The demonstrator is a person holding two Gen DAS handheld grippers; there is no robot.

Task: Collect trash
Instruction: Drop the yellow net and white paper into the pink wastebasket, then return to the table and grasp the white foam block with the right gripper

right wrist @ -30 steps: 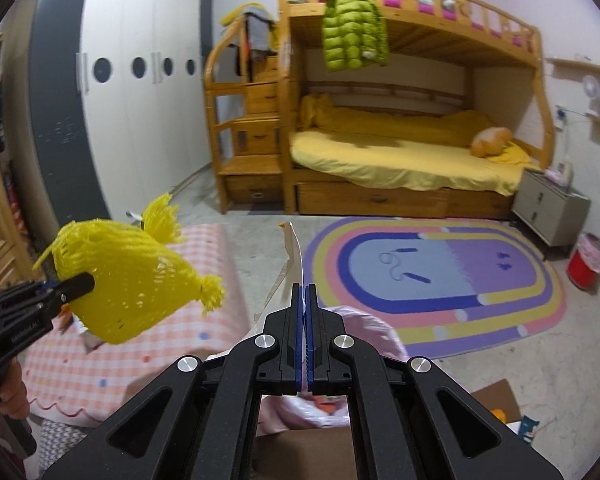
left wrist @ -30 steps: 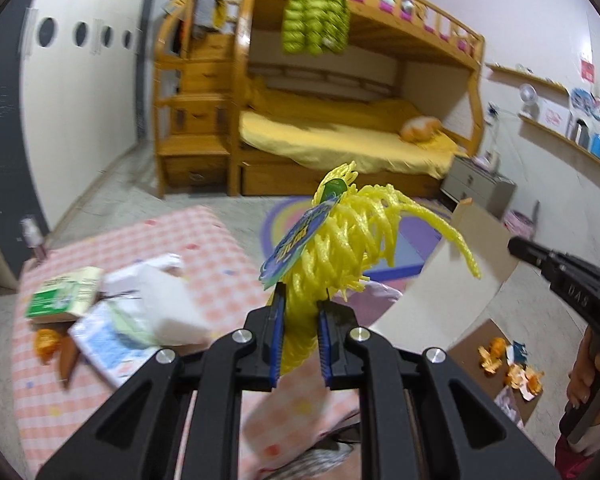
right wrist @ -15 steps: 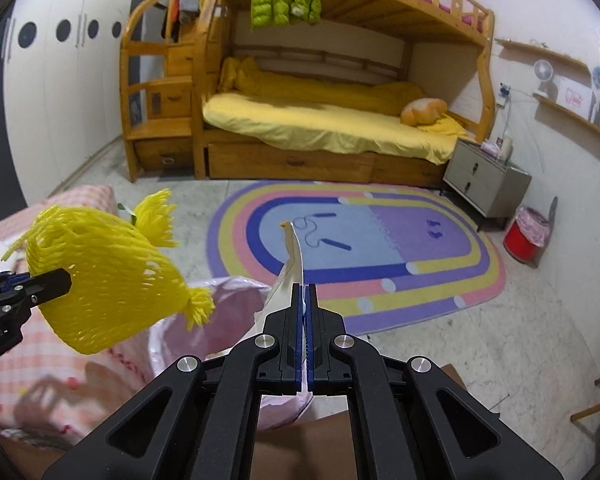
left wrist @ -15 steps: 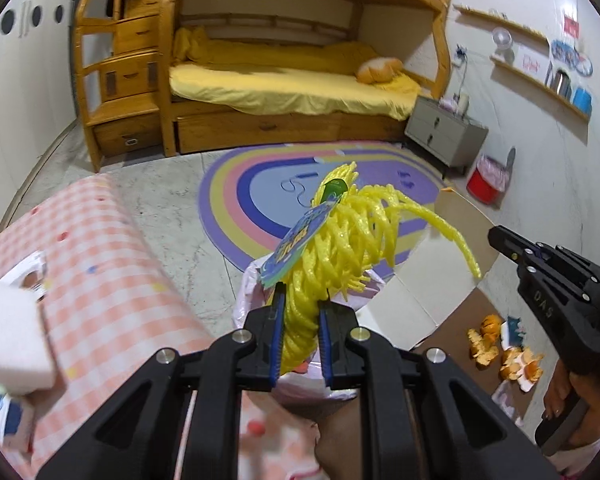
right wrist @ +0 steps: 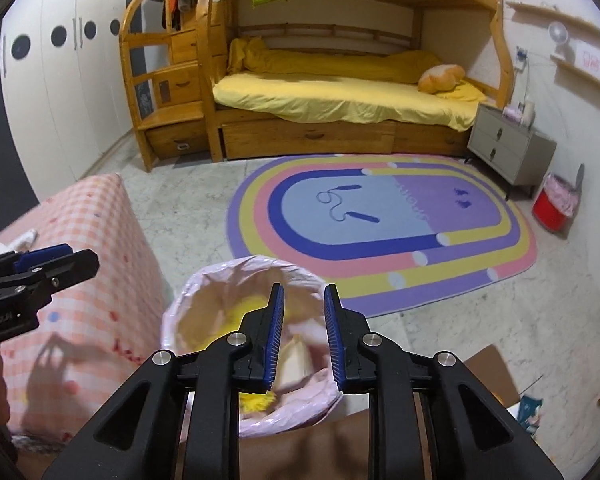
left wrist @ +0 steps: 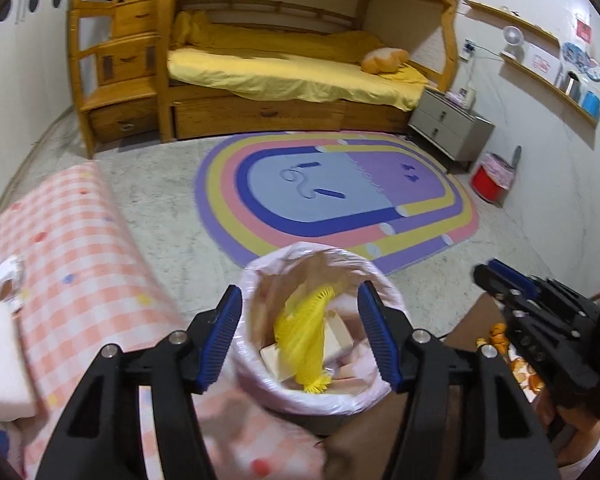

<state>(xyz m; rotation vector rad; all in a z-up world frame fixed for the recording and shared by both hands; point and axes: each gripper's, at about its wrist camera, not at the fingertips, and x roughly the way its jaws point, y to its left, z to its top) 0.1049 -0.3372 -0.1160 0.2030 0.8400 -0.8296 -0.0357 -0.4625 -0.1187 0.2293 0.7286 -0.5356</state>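
Directly below the left gripper (left wrist: 300, 336), between its two widely spread jaws, the yellow foam net (left wrist: 302, 344) lies inside the trash bin (left wrist: 256, 364). The net touches neither jaw; it rests on pale scraps of cardboard or paper at the bottom, so I judge that the drop is done. The bin is lined with a pink plastic bag, and its mouth is turned up toward the gripper, which explains why the gripper hangs above it with the fingers pointing down into the opening.

The right gripper (right wrist: 303, 336) hangs over the same bin (right wrist: 172, 320), a little to the right of the left one. Its jaws stand moderately apart, and nothing is between them. Under its fingers a pale, curled scrap (right wrist: 296, 356) lies in the bag beside the net (right wrist: 248, 308), which looks blurred in this view. Probably both hands are placed here because the bin is the only target for the trash.

To the left of the left gripper stands the table with a pink checked cloth (left wrist: 80, 264), and some white things (left wrist: 0, 364) lie at its near edge; I cannot tell exactly what they are. To the right of it, on a brown cardboard sheet on the floor, orange peels (left wrist: 520, 368) are lying near the bin. In my judgement these need to be collected next.
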